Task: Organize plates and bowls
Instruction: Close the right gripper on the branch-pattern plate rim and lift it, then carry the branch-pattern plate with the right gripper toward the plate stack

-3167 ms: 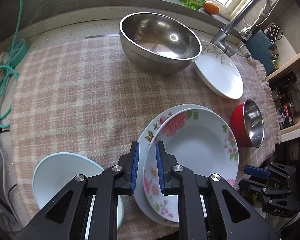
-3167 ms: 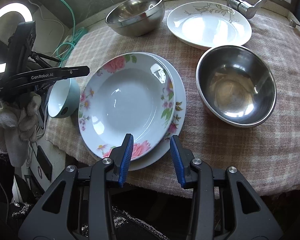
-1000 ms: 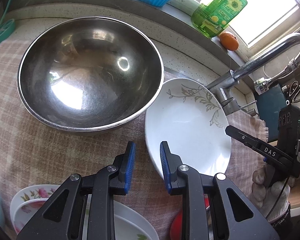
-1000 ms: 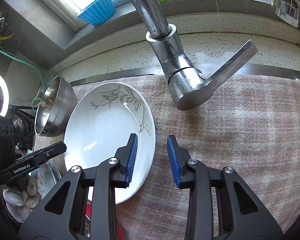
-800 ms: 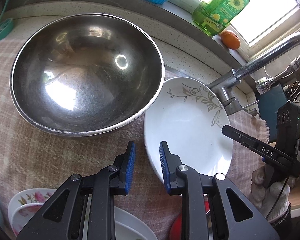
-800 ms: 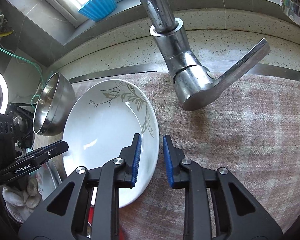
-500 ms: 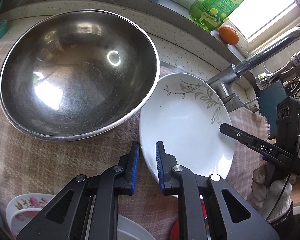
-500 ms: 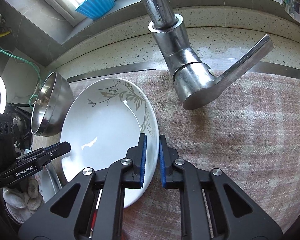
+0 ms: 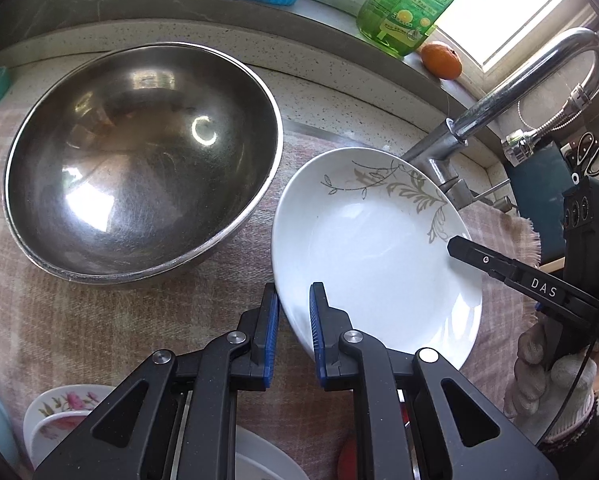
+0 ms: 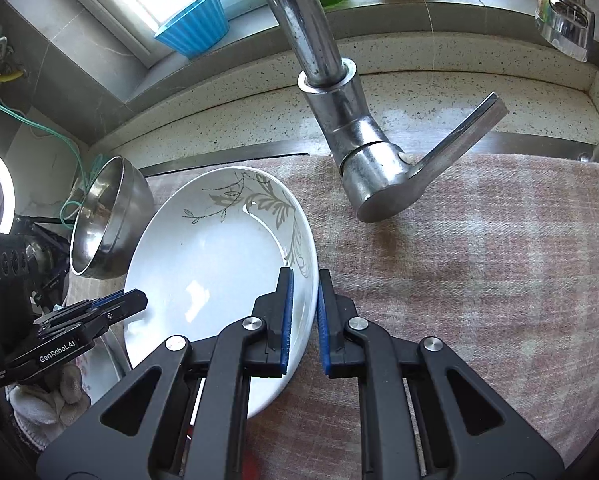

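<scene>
White plate (image 9: pixel 375 264): round, grey leaf pattern on the rim toward the faucet (image 10: pixel 351 152); sits in front of the faucet base on the checked cloth (image 10: pixel 479 272), tilted, the left-gripper side of its rim raised.
Left gripper (image 9: pixel 293 320): reaches in from the side of the plate away from the faucet; jaws clamped across the plate's rim, one blue pad on each face.
Right gripper (image 10: pixel 304 312): comes in low from the plate's opposite edge, fingers pointing toward the faucet; jaws pinched on the rim, one inside the plate, one outside.
Large steel bowl (image 9: pixel 139 160): upright, just beside the plate, on the side away from the faucet.
Floral plates (image 9: pixel 59 408): partly visible, well away from the faucet, behind the left gripper.
Worktop (image 9: pixel 299 64): speckled stone, behind the faucet.
</scene>
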{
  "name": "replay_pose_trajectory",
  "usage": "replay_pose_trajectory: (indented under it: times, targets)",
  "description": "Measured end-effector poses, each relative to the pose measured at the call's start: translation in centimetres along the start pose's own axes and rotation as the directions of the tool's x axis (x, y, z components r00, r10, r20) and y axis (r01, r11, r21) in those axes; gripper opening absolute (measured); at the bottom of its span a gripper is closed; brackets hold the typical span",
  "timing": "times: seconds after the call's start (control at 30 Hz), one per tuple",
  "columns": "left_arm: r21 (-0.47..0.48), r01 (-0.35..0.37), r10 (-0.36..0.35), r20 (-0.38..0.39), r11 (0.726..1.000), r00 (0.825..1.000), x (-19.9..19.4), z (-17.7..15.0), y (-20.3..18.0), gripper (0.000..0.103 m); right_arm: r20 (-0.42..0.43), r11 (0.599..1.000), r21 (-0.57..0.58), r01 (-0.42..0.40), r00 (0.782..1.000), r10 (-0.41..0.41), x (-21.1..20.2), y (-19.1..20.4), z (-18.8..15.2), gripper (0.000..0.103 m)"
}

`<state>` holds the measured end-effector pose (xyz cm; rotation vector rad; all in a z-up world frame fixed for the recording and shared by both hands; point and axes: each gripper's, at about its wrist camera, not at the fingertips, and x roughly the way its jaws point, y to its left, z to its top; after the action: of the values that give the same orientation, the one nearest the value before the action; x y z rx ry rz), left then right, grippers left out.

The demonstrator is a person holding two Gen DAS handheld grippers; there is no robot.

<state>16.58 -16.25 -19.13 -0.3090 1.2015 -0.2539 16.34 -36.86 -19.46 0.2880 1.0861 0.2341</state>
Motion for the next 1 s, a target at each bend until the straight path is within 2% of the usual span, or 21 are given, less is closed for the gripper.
replay_pose_trajectory:
  times: [0.5, 1.0]
  targets:
    - [0.048, 0.067, -0.071, 0.071, 0.997, 0.995, -5.3, 0.1, 0.2, 0.013, 0.090, 1.000, -0.010, 0.002, 0.996, -0.002, -5.8, 3.0, -1.9, 0.012]
    - [0.103, 0.110, -0.119, 0.092, 0.989, 0.989, -12.0, -2.2, 4.9, 0.013, 0.131, 1.000, -0.024, -0.014, 0.991, 0.017, -8.4, 11.6, -7.0, 0.012]
